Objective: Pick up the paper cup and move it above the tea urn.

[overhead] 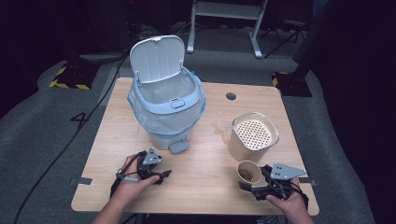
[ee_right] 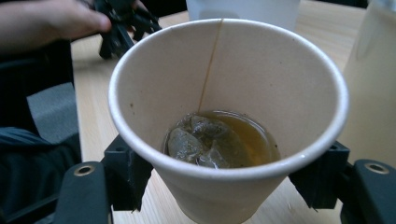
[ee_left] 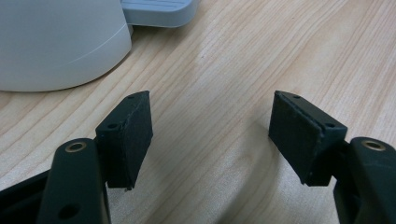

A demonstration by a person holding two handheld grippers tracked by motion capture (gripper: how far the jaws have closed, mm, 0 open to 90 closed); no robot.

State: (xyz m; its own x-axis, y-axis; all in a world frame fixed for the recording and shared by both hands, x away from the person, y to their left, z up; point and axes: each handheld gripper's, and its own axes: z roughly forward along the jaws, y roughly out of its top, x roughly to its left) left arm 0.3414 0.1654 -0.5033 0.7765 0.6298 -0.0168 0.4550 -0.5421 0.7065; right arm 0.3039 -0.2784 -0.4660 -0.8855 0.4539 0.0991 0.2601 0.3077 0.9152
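- Right gripper (ee_right: 224, 186): jaws closed on the lower body of a paper cup (ee_right: 224, 116), one pad on each side. The low hold keeps the cup upright and its mouth clear, which I judge suits tipping it out.
- Cup: at the near right of the table (overhead: 116, 186), just in front of the strainer tub (overhead: 252, 136) and close to touching it. It holds a shallow pool of brown tea (ee_right: 247, 135) with a soaked teabag (ee_right: 196, 144) lying in it.
- Strainer tub: a cream container with a perforated insert on top. Its place beside the cup suggests the liquid is meant to drain there, leaving the bag behind.
- Bin (overhead: 166, 105): lid up, a clear liner folded over the rim, pedal (overhead: 179, 147) facing the person. Standing open, it looks ready to take the solids.
- Left gripper (ee_left: 215, 135): jaws apart with nothing between them, resting low over bare wood just in front of the pedal. I judge it idle, parked clear of the cup.
- Writing: no brand or label is legible on the cup, tub or bin. A dark mark like the figure 4 shows on the floor (overhead: 80, 119) left of the table.
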